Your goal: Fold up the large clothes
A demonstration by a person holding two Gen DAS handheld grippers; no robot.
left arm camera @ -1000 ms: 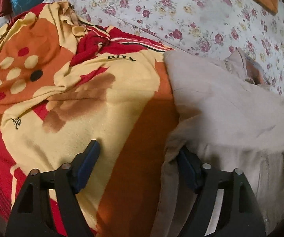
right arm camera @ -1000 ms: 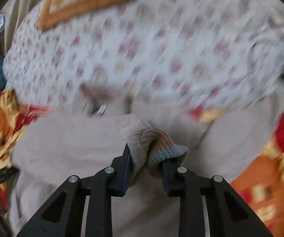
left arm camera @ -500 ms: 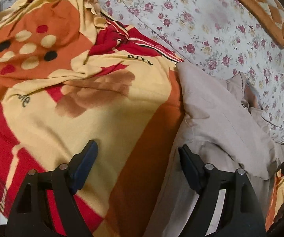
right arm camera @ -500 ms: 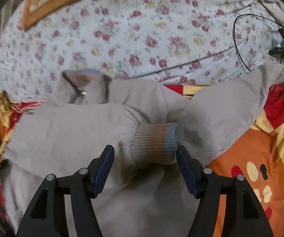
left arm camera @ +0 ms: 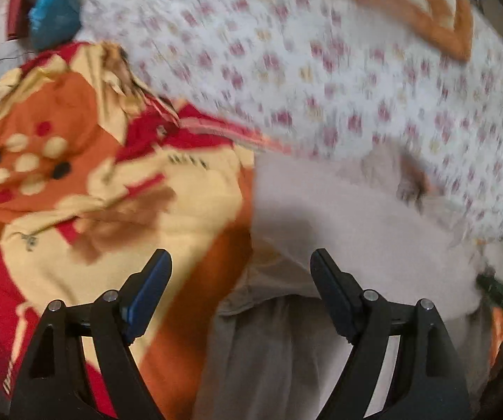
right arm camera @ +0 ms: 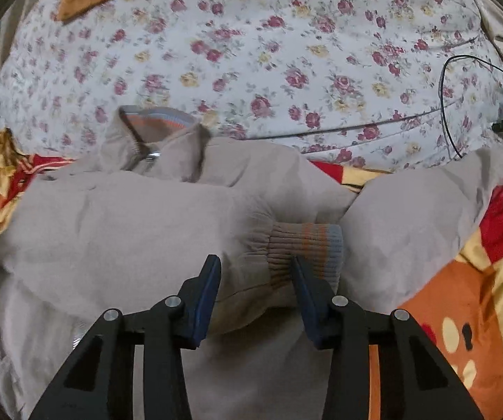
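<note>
Jacket, left wrist view: grey-beige fabric jacket lies on a yellow, orange and red patterned blanket, its left edge on the blanket's orange band; the picture is motion-blurred.
Left gripper: left gripper has its jaws spread wide and holds nothing — one blue-padded finger over the blanket, the other over the jacket.
Background, left wrist view: white bedsheet with red and yellow flowers beyond the jacket; an orange checked cloth at the top right; a blue bag at the top left.
Jacket, right wrist view: a sleeve is folded across the body, its ribbed cuff with orange and blue-grey stripes near the middle; the striped collar points to the floral sheet.
Right gripper: right gripper is parted and clamps nothing — its right finger lies against the cuff.
Cable: thin black cable loops on the sheet at the right.
</note>
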